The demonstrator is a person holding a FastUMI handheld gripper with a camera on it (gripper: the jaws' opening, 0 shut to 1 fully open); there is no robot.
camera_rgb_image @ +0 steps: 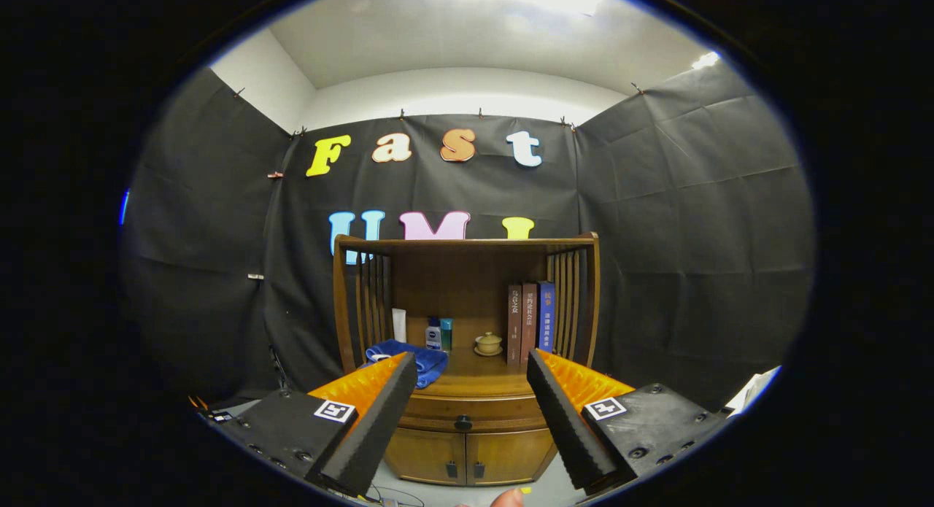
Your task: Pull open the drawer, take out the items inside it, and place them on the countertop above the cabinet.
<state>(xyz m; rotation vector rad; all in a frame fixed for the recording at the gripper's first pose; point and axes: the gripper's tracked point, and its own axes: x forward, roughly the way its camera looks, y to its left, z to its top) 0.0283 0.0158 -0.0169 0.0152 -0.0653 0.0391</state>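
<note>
A wooden cabinet (467, 419) stands ahead against the booth wall. Its drawer (474, 413) is closed, with a dark round knob (462, 422) in the middle of its front. Above the drawer lies the countertop (478, 379), roofed by a slatted wooden hutch. My gripper (471, 368) is open and holds nothing. Its two fingers frame the cabinet at some distance, and the knob sits between them, well beyond their tips. What is inside the drawer is hidden.
On the countertop lie a blue cloth (408, 357), a white tube (399, 324), two small bottles (438, 335), a lidded cup on a saucer (488, 343) and three upright books (530, 323). Two lower doors (471, 456) are closed. A fingertip (507, 498) shows below.
</note>
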